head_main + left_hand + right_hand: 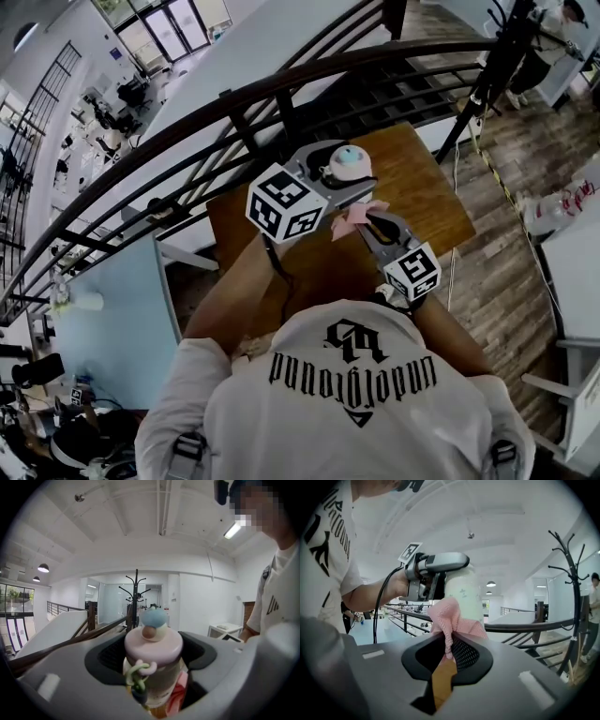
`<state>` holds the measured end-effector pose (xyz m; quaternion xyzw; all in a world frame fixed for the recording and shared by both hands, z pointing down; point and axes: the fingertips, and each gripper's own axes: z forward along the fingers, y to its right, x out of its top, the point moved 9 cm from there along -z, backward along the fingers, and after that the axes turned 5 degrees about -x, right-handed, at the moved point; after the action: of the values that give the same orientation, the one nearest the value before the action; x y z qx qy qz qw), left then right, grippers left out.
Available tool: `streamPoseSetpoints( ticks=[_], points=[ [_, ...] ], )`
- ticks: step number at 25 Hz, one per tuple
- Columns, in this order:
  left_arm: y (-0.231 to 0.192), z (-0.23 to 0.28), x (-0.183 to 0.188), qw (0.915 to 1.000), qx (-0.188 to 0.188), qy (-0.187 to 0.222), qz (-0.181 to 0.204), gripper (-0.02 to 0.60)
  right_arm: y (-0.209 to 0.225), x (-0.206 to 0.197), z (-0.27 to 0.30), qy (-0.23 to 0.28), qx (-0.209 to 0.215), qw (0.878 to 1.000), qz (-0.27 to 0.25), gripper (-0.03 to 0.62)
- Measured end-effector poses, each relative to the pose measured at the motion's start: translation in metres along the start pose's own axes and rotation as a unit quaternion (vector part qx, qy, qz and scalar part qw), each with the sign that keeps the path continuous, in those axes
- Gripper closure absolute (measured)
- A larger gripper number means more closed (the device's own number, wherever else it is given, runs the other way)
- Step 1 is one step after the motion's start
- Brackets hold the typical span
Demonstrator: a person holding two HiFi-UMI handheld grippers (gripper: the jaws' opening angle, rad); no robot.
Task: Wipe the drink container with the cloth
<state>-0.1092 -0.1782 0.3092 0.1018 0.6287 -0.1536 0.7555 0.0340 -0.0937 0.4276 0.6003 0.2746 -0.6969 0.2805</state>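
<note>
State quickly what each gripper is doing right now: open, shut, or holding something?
Left gripper: shut on the drink container.
Right gripper: shut on the pink cloth.

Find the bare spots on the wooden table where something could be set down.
Bare wood: the table's right side, between the drink container and the right edge; a narrow strip along its left edge beside the left gripper. Crowded: the middle, around the cloth and right gripper.

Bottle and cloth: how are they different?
The bottle is pale with a pink lid; the cloth is pink all over. The bottle is stiff and upright; the cloth is bunched. The left hand-held gripper clamps the bottle; the right hand-held gripper pinches the cloth. Both are held above the table.
</note>
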Motion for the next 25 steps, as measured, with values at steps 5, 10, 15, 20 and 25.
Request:
streamPoseSetpoints(
  ticks=[5, 10, 15, 20, 25],
  points=[
    [0.003, -0.001, -0.001, 0.9999, -0.013, -0.001, 0.009, 0.193, 0.008, 0.050, -0.011, 0.056, -0.006, 0.998, -0.038, 0.556],
    [0.003, -0.001, 0.000, 0.9998, -0.016, 0.012, -0.006, 0.193, 0.018, 0.074, -0.017, 0.084, -0.011, 0.995, -0.047, 0.556],
    [0.003, -0.008, -0.005, 0.9996, -0.017, 0.018, -0.011, 0.193, 0.005, 0.026, -0.010, 0.048, 0.006, 0.999, -0.024, 0.556],
    [0.005, -0.012, -0.007, 0.9996, -0.020, 0.017, -0.004, 0.193, 0.001, -0.017, -0.003, 0.015, 0.021, 1.000, -0.007, 0.556],
    [0.007, -0.017, -0.009, 0.9992, -0.037, 0.013, 0.006, 0.193, 0.009, 0.008, -0.007, 0.040, 0.022, 0.999, 0.000, 0.556]
  ],
)
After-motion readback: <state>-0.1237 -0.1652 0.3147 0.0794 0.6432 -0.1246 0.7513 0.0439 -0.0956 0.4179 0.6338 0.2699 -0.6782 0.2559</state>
